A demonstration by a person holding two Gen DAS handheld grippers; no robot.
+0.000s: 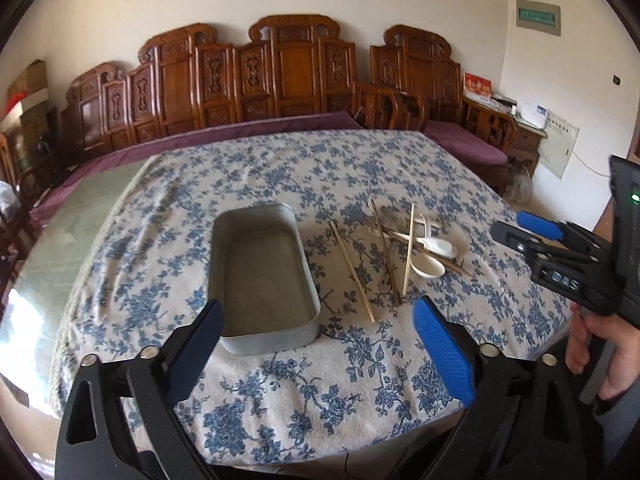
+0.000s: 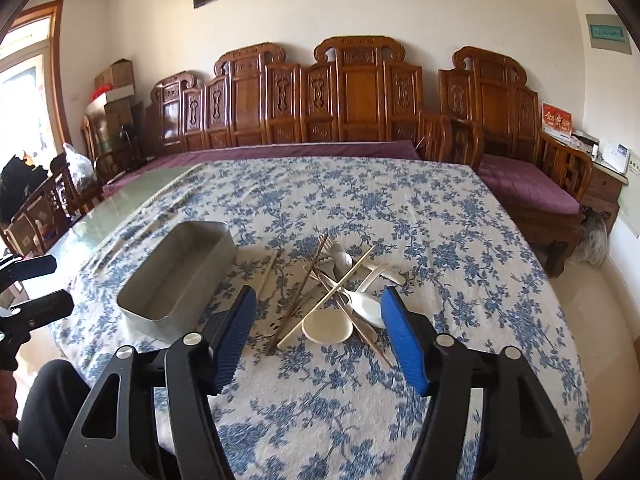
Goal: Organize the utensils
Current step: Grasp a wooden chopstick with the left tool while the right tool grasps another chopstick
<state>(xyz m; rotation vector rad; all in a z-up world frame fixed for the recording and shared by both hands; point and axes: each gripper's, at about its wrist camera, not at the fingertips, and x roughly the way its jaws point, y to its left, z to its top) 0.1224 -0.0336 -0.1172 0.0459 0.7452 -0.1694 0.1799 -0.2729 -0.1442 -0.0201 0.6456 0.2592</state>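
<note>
Metal tray (image 1: 264, 276) lying empty on flowered tablecloth (image 1: 280, 392), left of a heap of utensils (image 2: 340, 300): white spoons, chopsticks, fork, crossed over one another. One chopstick (image 1: 352, 272) lying apart, between tray and heap. Left gripper (image 1: 320, 344) spread wide, grasping nothing, near end of tray. Right gripper (image 2: 320, 336) released too, hovering at near edge of heap.

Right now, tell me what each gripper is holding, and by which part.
Nothing is held. The left gripper and right gripper both stand open over the tablecloth; the utensil pile and metal tin lie untouched.
</note>
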